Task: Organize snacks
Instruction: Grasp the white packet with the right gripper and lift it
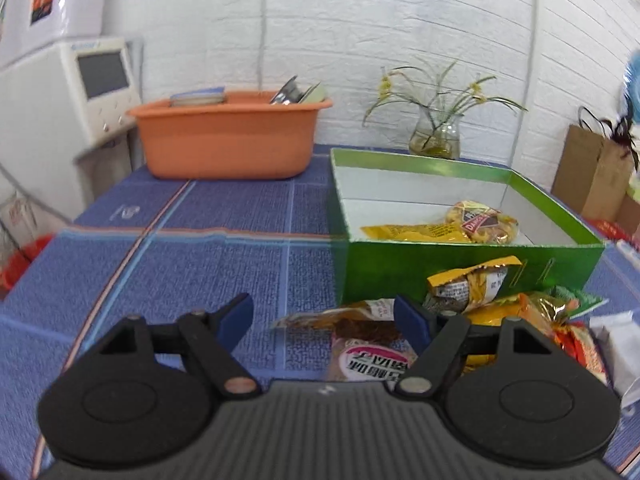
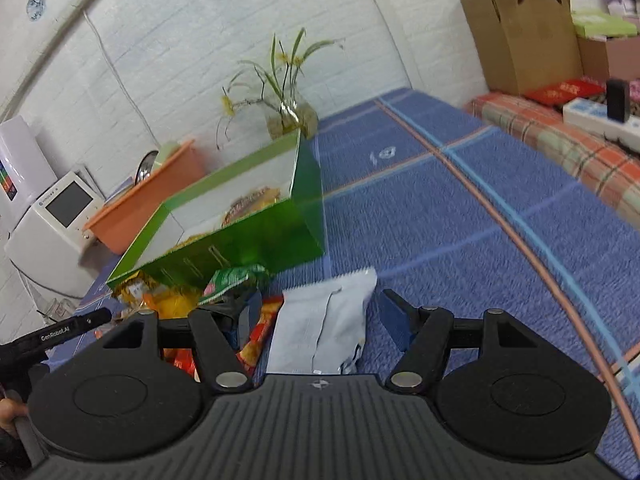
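Observation:
A green box [image 1: 460, 268] with a white inside stands on the blue tablecloth and holds two yellow snack packs [image 1: 480, 222]. A pile of loose snack packets [image 1: 480, 292] lies in front of it. My left gripper [image 1: 324, 318] is open, its jaws around a brown packet with a pink label [image 1: 368, 348]. My right gripper [image 2: 320, 316] is open, its jaws around a white packet [image 2: 320, 328] lying flat. The green box [image 2: 248, 240] and the coloured packets [image 2: 232, 280] sit to its left in the right wrist view.
An orange tub [image 1: 228, 136] with dishes stands at the back left beside a white appliance [image 1: 80, 96]. A glass vase with a plant [image 1: 436, 136] stands behind the box. A brown paper bag [image 2: 516, 36] and a checked bench [image 2: 560, 136] lie to the right.

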`<state>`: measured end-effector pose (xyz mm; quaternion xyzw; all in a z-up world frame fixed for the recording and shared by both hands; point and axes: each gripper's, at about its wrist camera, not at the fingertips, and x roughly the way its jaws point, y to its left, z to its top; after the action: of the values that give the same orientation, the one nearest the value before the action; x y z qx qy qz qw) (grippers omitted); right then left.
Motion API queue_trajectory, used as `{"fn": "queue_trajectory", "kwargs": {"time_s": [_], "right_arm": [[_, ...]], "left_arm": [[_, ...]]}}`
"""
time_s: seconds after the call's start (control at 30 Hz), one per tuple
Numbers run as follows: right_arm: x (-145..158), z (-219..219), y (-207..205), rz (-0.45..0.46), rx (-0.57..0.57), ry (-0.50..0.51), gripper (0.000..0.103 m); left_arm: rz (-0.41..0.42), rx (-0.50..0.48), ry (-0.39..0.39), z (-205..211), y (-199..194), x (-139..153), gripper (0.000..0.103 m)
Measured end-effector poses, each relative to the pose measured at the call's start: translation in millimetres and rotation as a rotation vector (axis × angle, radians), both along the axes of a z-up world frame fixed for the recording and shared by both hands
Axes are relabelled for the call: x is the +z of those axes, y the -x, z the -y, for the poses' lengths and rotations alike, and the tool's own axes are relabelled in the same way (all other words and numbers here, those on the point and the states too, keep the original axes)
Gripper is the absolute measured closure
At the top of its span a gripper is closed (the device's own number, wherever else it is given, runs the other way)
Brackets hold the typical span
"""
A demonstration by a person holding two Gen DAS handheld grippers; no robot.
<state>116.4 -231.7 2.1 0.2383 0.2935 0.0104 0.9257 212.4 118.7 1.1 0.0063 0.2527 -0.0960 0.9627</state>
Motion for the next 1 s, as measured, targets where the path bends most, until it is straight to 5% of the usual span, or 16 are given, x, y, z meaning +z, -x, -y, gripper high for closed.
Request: {"fn": "queue_trajectory", "kwargs": {"time_s": [0.1, 0.17, 0.3, 0.4, 0.53, 0.7, 1.0], "right_arm": [[-5, -11, -6, -0.024, 0.014, -0.011, 0.000], [-5, -19, -7, -0.012, 0.020, 0.039, 0.000], [-8, -31, -4, 0.007, 0.032, 0.137, 0.000], [-11, -36, -9, 0.000, 0.044, 0.208, 0.000], [-17, -39, -16, -0.052, 0.045, 0.270, 0.000], [-18, -40, -16, -0.051, 0.116, 0.324, 0.000], [-10, -40, 7, 0.028, 0.131, 0.315, 0.003]], "left_arm": [[0.005, -0.080, -0.077, 8, -7, -2, 0.021], [-0.006, -0.141, -0.120, 11, -15, -5, 0.001], [-0.081, -0.226, -0.116, 12, -34, -13, 0.000], [-0.115, -0.263, -0.072, 11, -42, -17, 0.008], [-0.183, -0.323, -0.006, 7, -53, -20, 0.036], [-0.216, -0.339, 0.058, -2, -58, -22, 0.039], [-0.208, -0.213, 0.078, -2, -16, -16, 0.041]]}}
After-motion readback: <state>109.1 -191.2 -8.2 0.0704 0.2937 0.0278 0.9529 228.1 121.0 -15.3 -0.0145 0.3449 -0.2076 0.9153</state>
